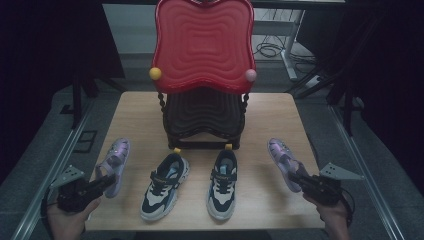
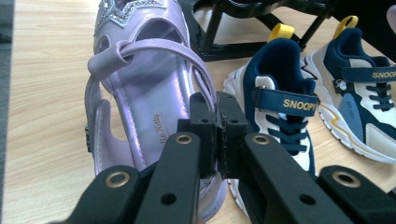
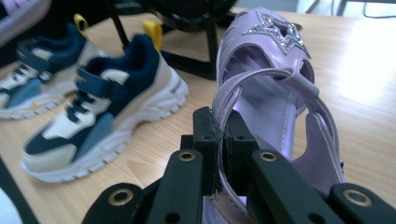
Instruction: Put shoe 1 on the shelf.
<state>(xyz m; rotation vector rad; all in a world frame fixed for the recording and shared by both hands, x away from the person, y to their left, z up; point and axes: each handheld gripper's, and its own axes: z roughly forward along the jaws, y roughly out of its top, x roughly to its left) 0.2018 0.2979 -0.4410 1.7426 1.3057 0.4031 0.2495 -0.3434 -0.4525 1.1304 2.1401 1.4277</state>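
Two purple sandals and two navy sneakers sit on the table [image 1: 135, 107]. The left gripper [image 1: 107, 181] pinches the left purple sandal [image 1: 116, 162] by its strap. The right gripper [image 1: 296, 177] pinches the right purple sandal [image 1: 281, 155] likewise; the left navy sneaker [image 1: 164, 186] and the right navy sneaker [image 1: 223, 184] lie between.

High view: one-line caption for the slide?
Left gripper and right gripper each clamp a purple sandal either side of two sneakers.

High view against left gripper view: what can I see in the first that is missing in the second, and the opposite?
Only the high view gives the red tray atop the rack, the right sandal and the right gripper shut on it. Only the left gripper view gives the SNOOPY strap lettering and the left sandal's glitter star. Both give the left gripper shut on the left sandal, the two sneakers and the wooden table.
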